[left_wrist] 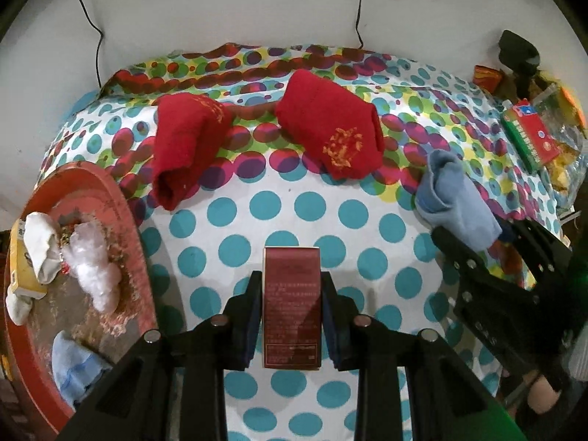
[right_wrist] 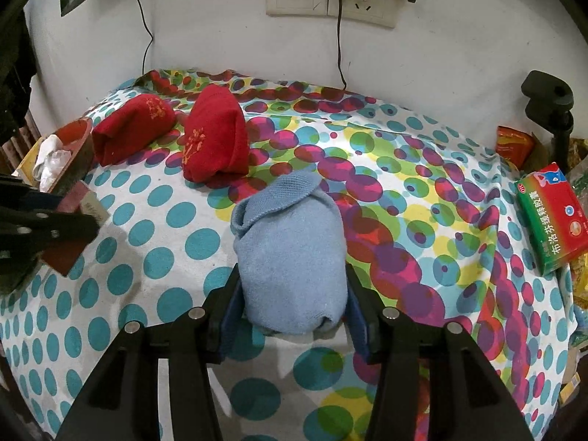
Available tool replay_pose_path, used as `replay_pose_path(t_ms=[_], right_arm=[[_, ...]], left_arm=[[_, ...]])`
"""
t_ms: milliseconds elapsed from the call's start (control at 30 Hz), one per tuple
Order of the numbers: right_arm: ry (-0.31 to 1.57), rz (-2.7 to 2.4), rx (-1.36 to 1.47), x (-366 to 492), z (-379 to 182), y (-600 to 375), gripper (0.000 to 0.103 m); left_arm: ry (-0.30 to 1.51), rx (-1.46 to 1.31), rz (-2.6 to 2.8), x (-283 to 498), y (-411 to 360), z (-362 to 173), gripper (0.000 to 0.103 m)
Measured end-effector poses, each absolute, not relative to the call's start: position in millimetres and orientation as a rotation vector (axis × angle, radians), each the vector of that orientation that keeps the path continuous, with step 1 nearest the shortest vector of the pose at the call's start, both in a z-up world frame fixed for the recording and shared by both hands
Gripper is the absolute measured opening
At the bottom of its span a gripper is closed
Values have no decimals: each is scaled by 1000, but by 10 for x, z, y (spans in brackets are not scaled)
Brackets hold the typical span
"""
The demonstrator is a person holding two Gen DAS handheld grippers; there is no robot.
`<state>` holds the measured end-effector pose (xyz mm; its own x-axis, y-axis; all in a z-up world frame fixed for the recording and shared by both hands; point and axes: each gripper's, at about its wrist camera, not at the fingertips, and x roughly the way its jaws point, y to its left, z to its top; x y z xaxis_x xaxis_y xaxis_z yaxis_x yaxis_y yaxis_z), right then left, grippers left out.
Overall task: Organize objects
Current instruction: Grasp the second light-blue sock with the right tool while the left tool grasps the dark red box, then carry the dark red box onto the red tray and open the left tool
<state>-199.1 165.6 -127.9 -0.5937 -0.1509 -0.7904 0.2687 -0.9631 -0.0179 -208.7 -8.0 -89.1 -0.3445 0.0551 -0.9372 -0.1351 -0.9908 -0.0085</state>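
A dark red box [left_wrist: 291, 301] with small print stands between the pads of my left gripper [left_wrist: 291, 279], which is shut on its two long sides above the dotted tablecloth [left_wrist: 235, 213]. My right gripper [right_wrist: 292, 272] is shut on a rolled light blue towel [right_wrist: 290, 257]; both pads press its sides. In the left wrist view that towel [left_wrist: 452, 198] and the right gripper [left_wrist: 485, 229] show at the right. Two rolled red towels [left_wrist: 187, 147] [left_wrist: 330, 128] with gold embroidery lie side by side toward the back of the table.
A round red tray [left_wrist: 121, 205] at the left holds a white sock, a clear plastic wad, a blue cloth and a yellow box. A green and red medicine box [right_wrist: 547, 217] lies at the right edge among packets. A black clamp stand [right_wrist: 547, 99] and wall sockets with cables are behind.
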Motion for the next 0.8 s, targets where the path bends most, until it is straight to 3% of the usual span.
replay_pose_path(t_ms=[800], right_arm=[[196, -2604, 1273, -1996, -1279, 1658, 47]], left_arm=[[144, -1719, 2555, -1745, -560, -557, 30]])
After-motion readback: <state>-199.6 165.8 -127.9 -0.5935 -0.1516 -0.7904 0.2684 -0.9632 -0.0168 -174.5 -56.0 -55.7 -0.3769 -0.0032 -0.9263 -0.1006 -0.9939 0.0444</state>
